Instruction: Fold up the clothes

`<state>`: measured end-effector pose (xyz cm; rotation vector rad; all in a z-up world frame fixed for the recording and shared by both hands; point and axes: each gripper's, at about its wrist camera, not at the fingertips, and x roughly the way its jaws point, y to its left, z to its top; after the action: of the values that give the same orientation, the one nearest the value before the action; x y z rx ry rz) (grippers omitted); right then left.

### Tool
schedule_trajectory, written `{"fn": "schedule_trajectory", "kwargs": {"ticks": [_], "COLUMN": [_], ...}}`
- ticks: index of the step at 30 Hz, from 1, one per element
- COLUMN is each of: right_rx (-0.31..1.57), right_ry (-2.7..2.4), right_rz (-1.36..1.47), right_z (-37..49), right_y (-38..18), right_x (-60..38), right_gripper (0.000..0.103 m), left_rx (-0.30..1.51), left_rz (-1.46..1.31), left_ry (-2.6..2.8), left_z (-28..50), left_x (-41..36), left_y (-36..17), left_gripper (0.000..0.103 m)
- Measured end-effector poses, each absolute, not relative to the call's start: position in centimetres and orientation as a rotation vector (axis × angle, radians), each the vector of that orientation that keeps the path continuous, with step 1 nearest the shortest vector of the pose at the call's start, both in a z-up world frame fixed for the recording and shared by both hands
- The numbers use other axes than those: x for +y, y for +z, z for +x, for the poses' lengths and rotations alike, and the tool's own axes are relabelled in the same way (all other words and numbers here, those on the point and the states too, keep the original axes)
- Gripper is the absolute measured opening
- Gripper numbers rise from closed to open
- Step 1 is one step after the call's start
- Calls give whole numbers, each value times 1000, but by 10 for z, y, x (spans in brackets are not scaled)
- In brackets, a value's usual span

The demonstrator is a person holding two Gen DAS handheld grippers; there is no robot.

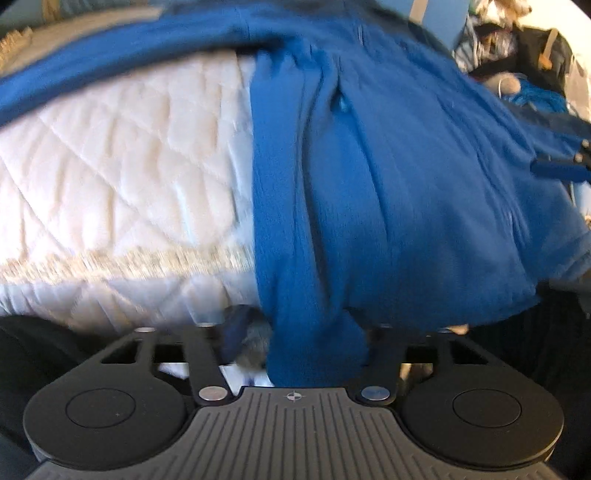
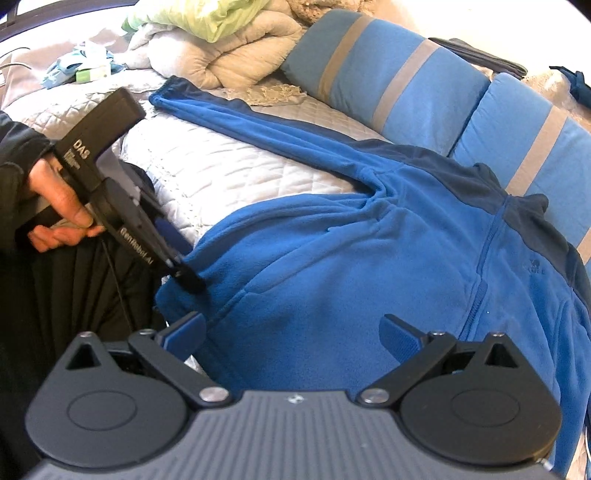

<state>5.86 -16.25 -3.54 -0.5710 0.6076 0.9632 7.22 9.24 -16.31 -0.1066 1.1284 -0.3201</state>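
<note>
A blue fleece jacket (image 2: 369, 258) is lying spread over the white quilted bedspread (image 2: 229, 170) of a bed, its body bunching toward the near edge and 1 sleeve (image 2: 236, 118) stretching away across the quilt toward the far-left corner. Its darker navy shoulder panel (image 2: 461, 166) is resting just beside 2 blue cushions with grey stripes (image 2: 388, 74) along the far edge, and a zipper (image 2: 484, 258) is running down the front.

The left gripper (image 2: 186, 275) is pinching the jacket's hem at the near-left edge of the bed, its fingers closing together on a fold of fleece; a bare hand (image 2: 59, 206) is gripping its black handle. In the left wrist view the same gripper (image 1: 317, 347) is showing a thick rope of blue cloth passing between its fingers, the picture blurring with motion, and the quilt (image 1: 122, 166) is filling the left side.

The right gripper (image 2: 291, 332) is hovering over the jacket's lower front near the bed's near edge, its 2 blue-padded fingers (image 2: 186, 330) standing wide apart with nothing between them.

A heap of pale bedding and a light green pillow (image 2: 221, 33) is piling at the far edge of the bed.
</note>
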Motion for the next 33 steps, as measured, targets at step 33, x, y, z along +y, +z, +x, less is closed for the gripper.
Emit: {"fn": "schedule_trajectory", "kwargs": {"ticks": [33], "right_rx": [299], "right_ry": [934], "right_rz": [-781], "right_z": [-44], "right_y": [-64], "right_x": [-95], "right_gripper": [103], "left_rx": [1279], "left_rz": [-980], "left_ry": [-316], "left_z": [83], "left_x": [131], "left_y": [-91], "left_gripper": [8]}}
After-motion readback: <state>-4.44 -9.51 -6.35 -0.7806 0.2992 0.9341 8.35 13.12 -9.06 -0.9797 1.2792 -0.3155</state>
